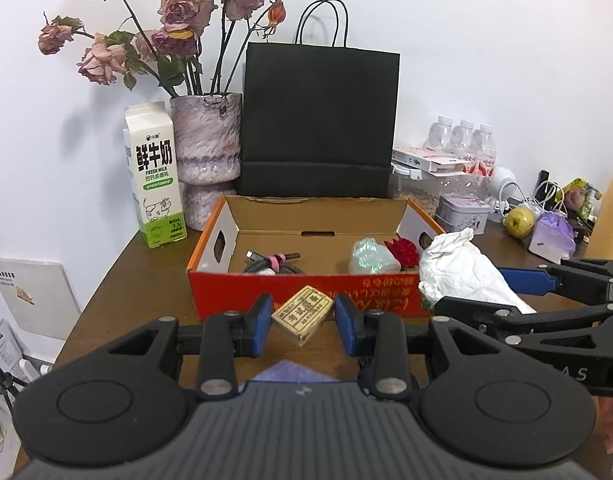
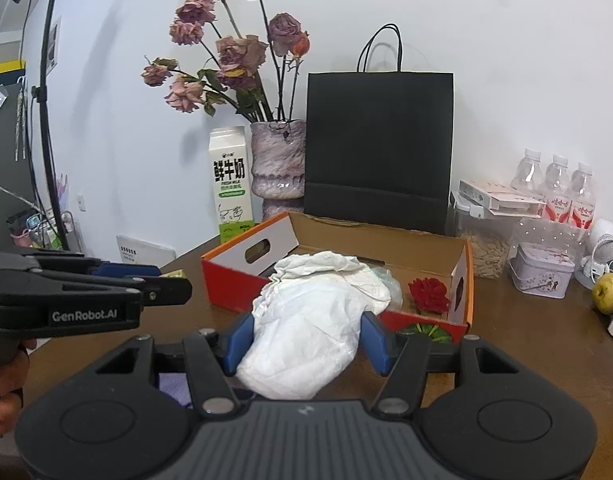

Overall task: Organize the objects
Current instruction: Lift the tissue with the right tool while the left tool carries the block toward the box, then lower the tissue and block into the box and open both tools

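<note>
My left gripper point(image 1: 303, 322) is shut on a small tan block with green print point(image 1: 302, 314), held in front of the red cardboard box point(image 1: 306, 292). My right gripper point(image 2: 306, 340) is shut on a crumpled white bundle point(image 2: 310, 332), which hangs just before the box's point(image 2: 230, 280) near wall. Inside the box lie a coiled cable with a pink tie point(image 1: 272, 265), a pale green crinkled wrapper point(image 1: 372, 257) and a red fabric rose point(image 1: 404, 251). From the left wrist view the right gripper point(image 1: 526, 280) and its white bundle point(image 1: 462, 272) appear at the right; the left gripper point(image 2: 162, 276) shows at the left of the right wrist view.
Behind the box stand a milk carton point(image 1: 156, 176), a vase of dried roses point(image 1: 206, 140) and a black paper bag point(image 1: 318, 120). To the right are water bottles point(image 2: 558, 188), a clear container point(image 2: 486, 236), a small tin point(image 2: 542, 270) and a green apple point(image 2: 608, 286). The brown table point(image 1: 138, 280) ends at the left.
</note>
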